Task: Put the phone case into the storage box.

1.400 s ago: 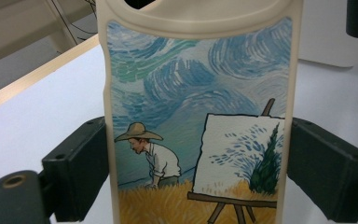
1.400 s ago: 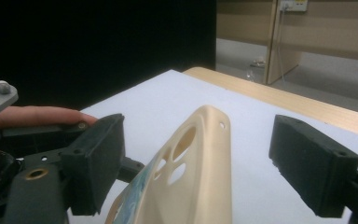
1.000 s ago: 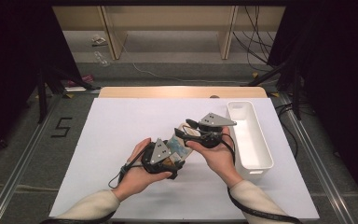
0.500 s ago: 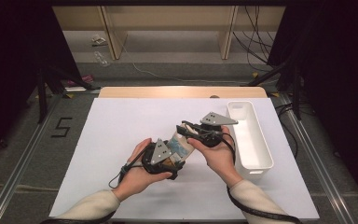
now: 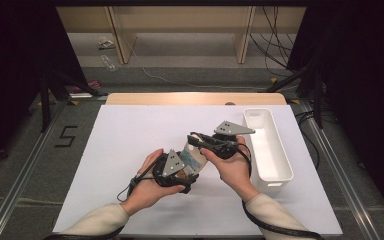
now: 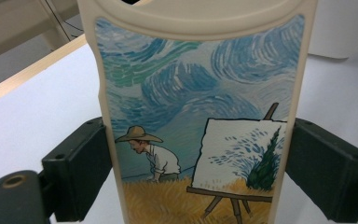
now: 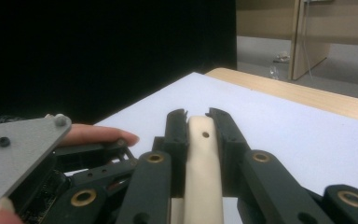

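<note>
Right gripper [image 7: 196, 114]: jaws have just been closing and now pinch the thin cream edge of the painted phone case with swirled blue sky and straw-hatted painter [image 6: 200, 116]. Left gripper [image 6: 200, 177] clamps the case across its width. Case is held by both above the white table [image 5: 120, 135]; a handover looks possible. Long white plastic bin [image 5: 266, 145], right: nothing visible inside.

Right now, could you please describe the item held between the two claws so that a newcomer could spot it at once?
Start at the white table, left of the long white bin. Above its middle both hands meet around a phone case, gripped by the left claw across its width and the right claw on its edge. Its cream rim and painted swirling sky, straw-hatted painter and easel mark it out.
</note>
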### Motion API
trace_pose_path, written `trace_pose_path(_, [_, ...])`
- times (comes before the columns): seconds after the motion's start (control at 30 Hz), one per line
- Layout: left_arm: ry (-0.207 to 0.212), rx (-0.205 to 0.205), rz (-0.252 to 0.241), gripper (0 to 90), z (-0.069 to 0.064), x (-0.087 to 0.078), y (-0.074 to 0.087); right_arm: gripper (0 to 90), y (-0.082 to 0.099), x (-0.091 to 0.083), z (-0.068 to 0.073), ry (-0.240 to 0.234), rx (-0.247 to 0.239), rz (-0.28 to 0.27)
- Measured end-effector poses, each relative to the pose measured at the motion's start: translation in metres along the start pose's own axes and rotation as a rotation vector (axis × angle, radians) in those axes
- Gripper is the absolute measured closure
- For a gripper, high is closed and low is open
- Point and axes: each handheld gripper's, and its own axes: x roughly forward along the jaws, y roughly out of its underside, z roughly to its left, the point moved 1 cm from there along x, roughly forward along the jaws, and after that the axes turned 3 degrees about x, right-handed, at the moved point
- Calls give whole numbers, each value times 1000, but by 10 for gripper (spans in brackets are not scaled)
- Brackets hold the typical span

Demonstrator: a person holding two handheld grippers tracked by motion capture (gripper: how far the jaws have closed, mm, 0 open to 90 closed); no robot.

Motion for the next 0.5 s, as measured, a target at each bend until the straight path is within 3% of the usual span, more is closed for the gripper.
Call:
trace_pose_path(0.23, [31, -21, -5, 106, -1, 0, 0, 797, -1, -1, 4, -5, -2, 9])
trace_pose_path(0.37, [44, 8, -5, 102, 3, -4, -1, 799, -4, -3, 8, -20, -13, -3])
trace_pose_path(0.43, [73, -22, -8, 93, 6, -7, 0, 799, -8, -5, 10, -9, -42, -10])
trace_pose_path(0.5, [94, -28, -8, 89, 8, -11, 1, 799, -12, -9, 11, -17, -41, -24])
